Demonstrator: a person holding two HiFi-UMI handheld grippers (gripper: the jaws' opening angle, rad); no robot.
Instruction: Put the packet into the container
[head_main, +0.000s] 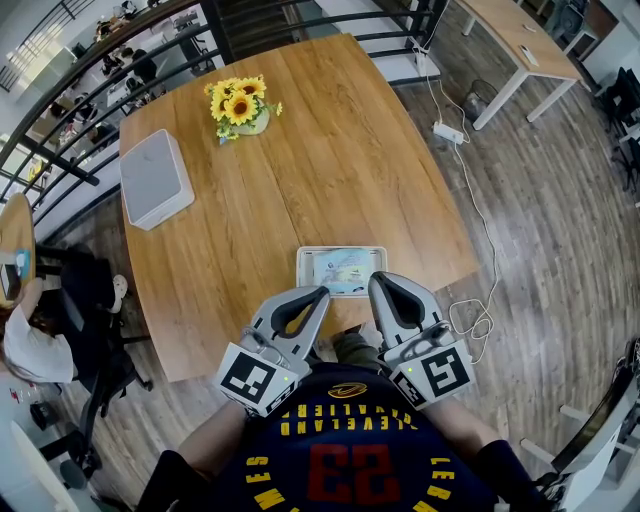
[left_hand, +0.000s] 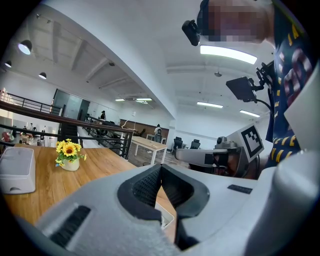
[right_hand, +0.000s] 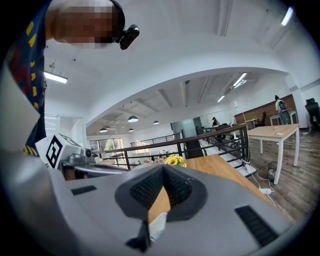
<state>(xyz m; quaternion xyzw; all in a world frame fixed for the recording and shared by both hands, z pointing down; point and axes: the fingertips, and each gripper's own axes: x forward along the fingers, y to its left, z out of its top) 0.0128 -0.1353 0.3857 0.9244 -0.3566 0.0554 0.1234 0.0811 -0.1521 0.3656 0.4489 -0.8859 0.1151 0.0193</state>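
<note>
The grey left gripper (left_hand: 160, 168) is held with its black ribbed pads brought together at the tips, and nothing is clamped between them. The grey right gripper (right_hand: 163, 170) is likewise closed tip to tip and carries nothing. In the head view both tools are seen side by side, close in front of a dark jersey with yellow lettering (head_main: 350, 450), each with a black-and-white marker cube (head_main: 255, 380) at its rear end. Their tips are directed towards the near edge of a broad light-brown wooden table (head_main: 330, 170). Just beyond the tips, at that near edge, a shallow white rectangular container with rounded corners (head_main: 301, 270) is set flat on the wood. A pale printed packet (head_main: 343, 270) is seen lying flat within its rim, touched by neither gripper. A corner of the white rim is also glimpsed below the closed pads in each gripper view. Further across the table, well apart from the container, a flat light-grey box (head_main: 155, 178) is placed near the left edge. A small pale vase of yellow sunflowers (head_main: 240, 105) stands towards the far side. A black metal railing (head_main: 110, 60) is seen beyond the table. On the grey plank floor to the right, a white power strip (head_main: 447, 131) lies with a thin white cable (head_main: 480, 215) trailing from it.
</note>
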